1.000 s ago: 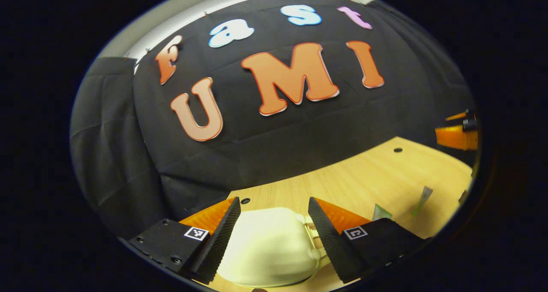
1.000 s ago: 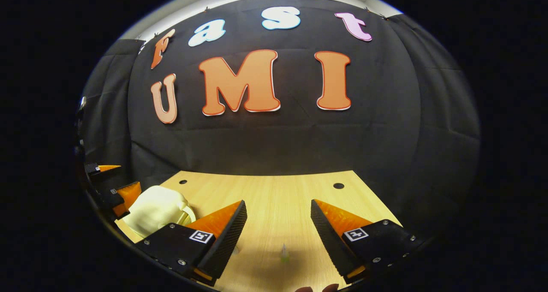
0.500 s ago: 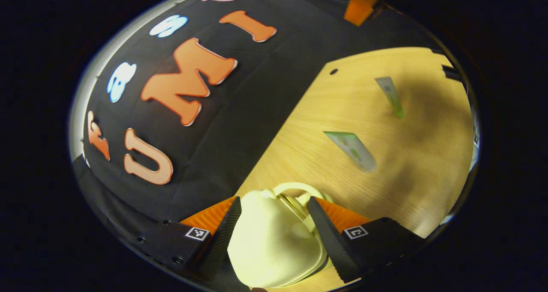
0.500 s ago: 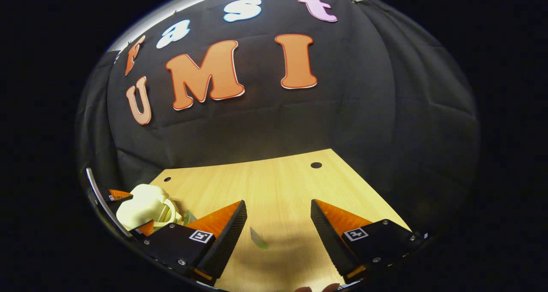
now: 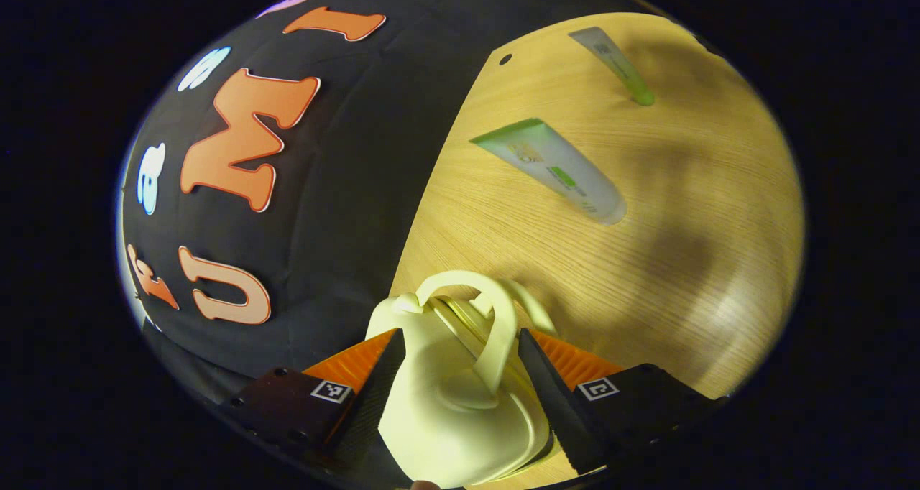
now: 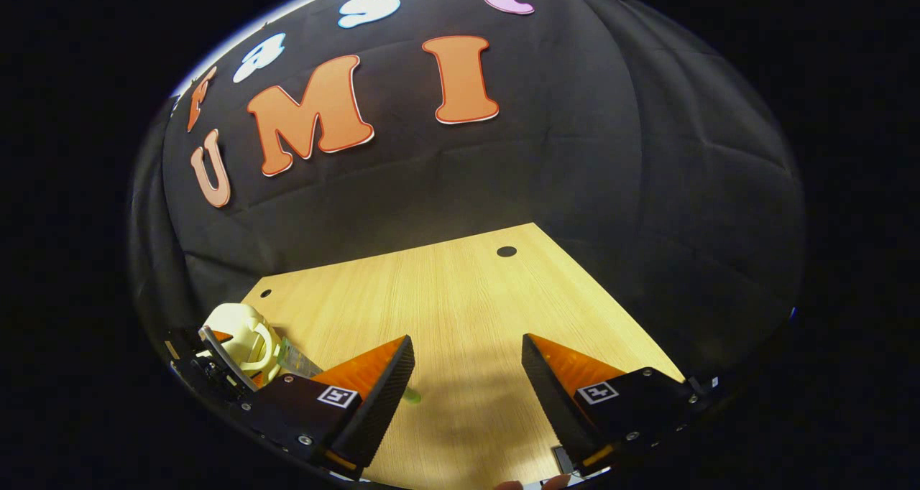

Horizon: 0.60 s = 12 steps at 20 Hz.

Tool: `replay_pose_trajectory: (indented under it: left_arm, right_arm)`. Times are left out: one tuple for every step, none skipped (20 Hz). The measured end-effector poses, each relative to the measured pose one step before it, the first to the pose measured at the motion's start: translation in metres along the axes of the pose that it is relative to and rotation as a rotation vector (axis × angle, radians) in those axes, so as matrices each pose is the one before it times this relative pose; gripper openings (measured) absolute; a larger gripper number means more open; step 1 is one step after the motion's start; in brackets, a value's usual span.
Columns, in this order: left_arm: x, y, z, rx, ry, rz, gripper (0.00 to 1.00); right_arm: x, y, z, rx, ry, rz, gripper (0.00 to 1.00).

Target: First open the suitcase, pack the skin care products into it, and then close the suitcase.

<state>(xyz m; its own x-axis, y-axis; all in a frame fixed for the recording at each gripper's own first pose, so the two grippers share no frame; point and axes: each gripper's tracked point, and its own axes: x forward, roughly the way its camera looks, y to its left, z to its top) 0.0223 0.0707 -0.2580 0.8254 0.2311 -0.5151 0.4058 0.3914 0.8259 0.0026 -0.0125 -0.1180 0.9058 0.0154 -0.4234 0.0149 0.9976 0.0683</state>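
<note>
Suitcase [image 5: 449,396]: small cream hard shell (likely light, rigid, slippery), pinched between left gripper [image 5: 456,389] fingers at near table [image 5: 647,260] edge; best held by handle; right gripper [image 6: 467,396] spread, empty.

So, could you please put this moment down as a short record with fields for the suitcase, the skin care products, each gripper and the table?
suitcase: small cream case with a loop handle, between the left gripper's fingers, closed as far as can be seen
skin care products: larger tube and slim tube with green cap, both lying on the table, apart from each other
left gripper: fingers on either side of the case, appearing to press on it
right gripper: open, holding nothing, above the table
table: light wood, against the black cloth wall
</note>
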Motion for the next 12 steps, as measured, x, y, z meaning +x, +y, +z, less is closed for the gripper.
replay_pose_trajectory:
  left_arm:
    - [0.00445, 0.00014, -0.00064, 0.00934, 0.01476, -0.00443, 0.98]
    - [0.00351, -0.00182, 0.00072, 0.00817, 0.01326, -0.00655, 0.98]
    - [0.00178, -0.00258, 0.00473, 0.00933, -0.00484, -0.00556, 0.97]
    - [0.00484, 0.00062, 0.00313, 0.01036, -0.00147, 0.00143, 0.97]
    - [0.0052, -0.00477, 0.00182, 0.00517, 0.00015, -0.00818, 0.71]
    - [0.00185, -0.00722, -0.00197, -0.00095, 0.01679, -0.01607, 0.68]
    - [0.00475, -0.00988, -0.00584, 0.01423, 0.03535, -0.03295, 0.48]
    - [-0.00469, -0.00126, 0.00101, 0.02496, 0.01098, -0.00516, 0.32]
    - [0.00369, -0.00107, 0.00325, 0.0058, -0.00807, -0.01381, 0.15]
    - [-0.002, 0.00065, 0.00196, -0.02169, -0.01353, -0.03603, 0.09]
    - [-0.00344, 0.00082, 0.00091, -0.04903, -0.00286, -0.02538, 0.09]
    - [-0.00458, 0.00333, -0.00319, -0.07012, 0.00177, -0.02914, 0.12]
  right_arm:
    - [-0.00003, 0.00081, 0.00076, 0.00244, 0.00265, 0.0018, 0.95]
    - [0.0005, 0.00085, 0.00063, -0.00089, 0.00044, 0.00213, 0.95]
    - [0.00056, 0.00088, 0.00006, -0.00422, 0.00015, -0.0005, 0.95]
    - [0.00053, -0.00052, 0.00035, -0.00529, 0.0001, -0.00307, 0.95]
    - [0.00017, -0.00098, -0.00008, -0.00379, 0.0012, -0.00328, 0.95]
    - [-0.00087, -0.00003, -0.00014, 0.00141, 0.00128, -0.00051, 0.95]
    - [-0.00047, 0.0001, 0.00059, 0.00498, 0.00071, 0.00165, 0.95]
    - [0.00007, -0.00043, 0.00103, 0.00185, -0.00158, 0.00058, 0.95]
    - [0.00043, -0.00063, 0.00072, -0.00323, -0.00427, -0.002, 0.95]
    - [0.00012, 0.00095, 0.00124, -0.00607, -0.00346, -0.00219, 0.95]
    - [0.00062, 0.00279, 0.00202, -0.00683, -0.00254, 0.00221, 0.95]
    - [0.00103, 0.00283, 0.00169, -0.00731, -0.00137, 0.0012, 0.95]
